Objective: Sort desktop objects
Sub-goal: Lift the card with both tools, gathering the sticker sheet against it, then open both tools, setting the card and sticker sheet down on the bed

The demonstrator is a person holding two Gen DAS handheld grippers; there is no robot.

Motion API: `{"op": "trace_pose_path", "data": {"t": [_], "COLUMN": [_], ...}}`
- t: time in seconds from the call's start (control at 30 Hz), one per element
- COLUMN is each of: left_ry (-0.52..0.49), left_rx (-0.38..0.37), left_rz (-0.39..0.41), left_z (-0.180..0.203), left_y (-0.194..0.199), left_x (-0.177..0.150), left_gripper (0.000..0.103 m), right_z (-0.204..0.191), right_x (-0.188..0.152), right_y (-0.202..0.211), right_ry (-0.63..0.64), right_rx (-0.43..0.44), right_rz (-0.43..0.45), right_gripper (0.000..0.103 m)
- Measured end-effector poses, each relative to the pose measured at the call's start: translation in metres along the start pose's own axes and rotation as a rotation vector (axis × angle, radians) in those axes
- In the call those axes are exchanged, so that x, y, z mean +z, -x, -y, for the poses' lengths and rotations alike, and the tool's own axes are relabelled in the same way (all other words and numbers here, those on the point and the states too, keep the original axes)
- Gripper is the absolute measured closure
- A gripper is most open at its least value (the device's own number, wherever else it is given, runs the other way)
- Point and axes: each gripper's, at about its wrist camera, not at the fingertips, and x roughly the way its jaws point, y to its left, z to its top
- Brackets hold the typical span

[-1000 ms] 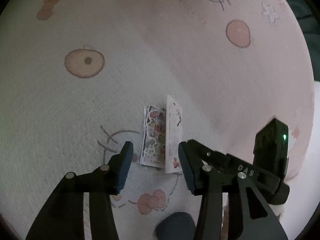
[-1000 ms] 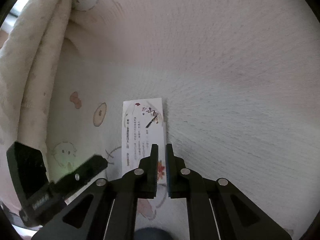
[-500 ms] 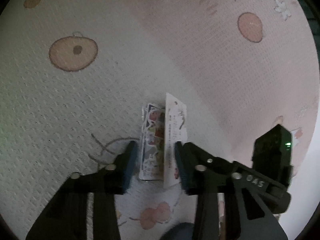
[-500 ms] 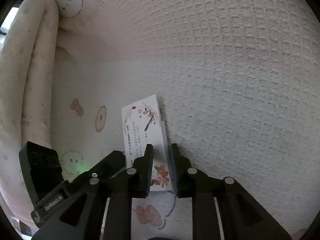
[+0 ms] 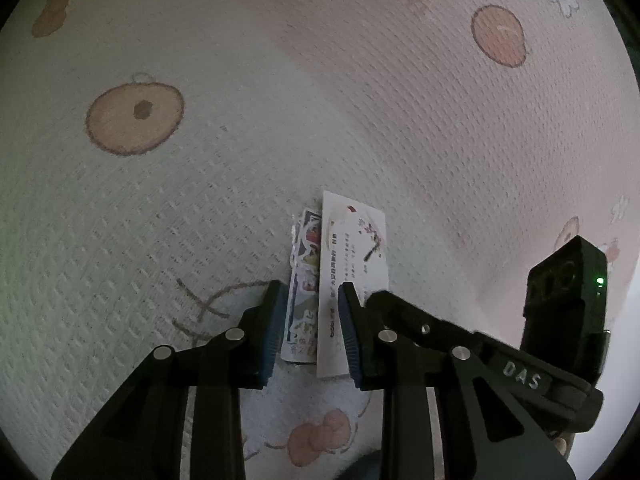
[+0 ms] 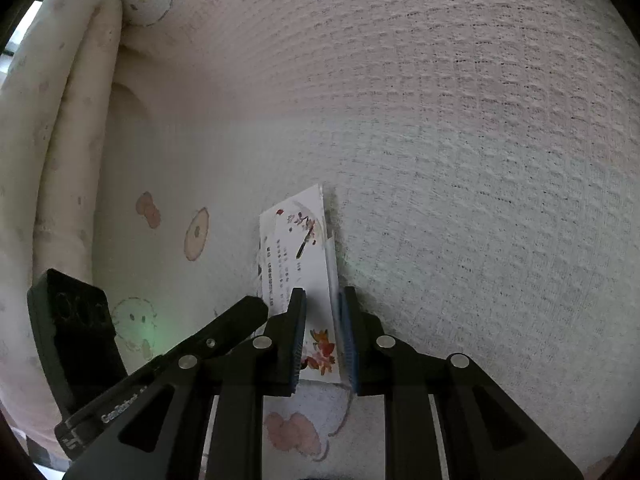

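Observation:
A white card (image 5: 356, 240) with printed text and a flower picture lies partly over a colourful sticker sheet (image 5: 306, 248) on a waffle-weave blanket (image 5: 200, 220). My left gripper (image 5: 310, 312) straddles both sheets at their near end. Its jaws are closing, with no firm pinch visible. The right gripper's finger (image 5: 400, 316) lies just right of it. In the right wrist view the right gripper (image 6: 322, 312) stands a narrow gap apart over the card (image 6: 292, 248). The card's near end fills that gap, and a sliver of the sticker sheet (image 6: 331, 248) shows beside it. The left gripper's finger (image 6: 240, 316) reaches in from the left.
The blanket carries cartoon prints, such as an orange round shape (image 5: 134, 118) and a bow (image 6: 148, 210). A rolled fold of blanket (image 6: 60, 120) rises along the left of the right wrist view. A dark edge (image 5: 628, 20) borders the blanket at the upper right.
My left gripper moved in over the two sheets and its jaws narrowed around them. The right gripper's jaws parted slightly and sank onto the card, which now covers more of the sticker sheet.

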Motion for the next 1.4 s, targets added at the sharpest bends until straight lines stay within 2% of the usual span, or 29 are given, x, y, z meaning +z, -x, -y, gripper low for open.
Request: {"op": "trace_pose_path", "data": {"t": [0.1, 0.4, 0.5, 0.8, 1.13, 1.2, 1.23, 1.27, 1.3, 1.4], "left_ry": [-0.011, 0.104, 0.115, 0.146, 0.015, -0.030, -0.044, -0.059, -0.065, -0.091], "left_rx": [-0.011, -0.102, -0.107, -0.180, -0.221, -0.216, -0.212, -0.216, -0.223, -0.245], "left_rz": [-0.021, -0.044, -0.049, -0.050, -0.103, -0.110, -0.109, -0.115, -0.123, -0.164], "left_z": [-0.004, -0.022, -0.014, 0.001, 0.067, 0.080, 0.087, 0.096, 0.091, 0.114], "left_y": [0.002, 0.008, 0.001, 0.006, 0.002, 0.001, 0.000, -0.001, 0.014, 0.007], "left_x": [0.009, 0.014, 0.016, 0.017, -0.002, -0.019, -0.023, -0.030, -0.037, -0.053], "left_gripper": [0.073, 0.073, 0.073, 0.073, 0.074, 0.076, 0.080, 0.081, 0.082, 0.085], "right_z": [-0.005, -0.015, -0.022, -0.027, -0.001, 0.006, 0.012, 0.017, 0.022, 0.039], "right_x": [-0.007, -0.009, -0.011, -0.015, -0.046, -0.056, -0.064, -0.068, -0.075, -0.094], "right_y": [0.005, -0.007, -0.007, 0.019, 0.087, 0.100, 0.110, 0.118, 0.126, 0.150], "right_ry": [0.025, 0.032, 0.079, 0.101, 0.044, 0.016, -0.001, -0.011, -0.026, -0.087], "right_rx": [-0.013, -0.050, -0.090, -0.102, -0.149, -0.157, -0.164, -0.170, -0.174, -0.180], "right_rz": [0.005, 0.035, 0.044, 0.092, 0.170, 0.182, 0.197, 0.205, 0.216, 0.255], "right_gripper": [0.087, 0.087, 0.087, 0.090, 0.092, 0.092, 0.092, 0.092, 0.092, 0.092]}}
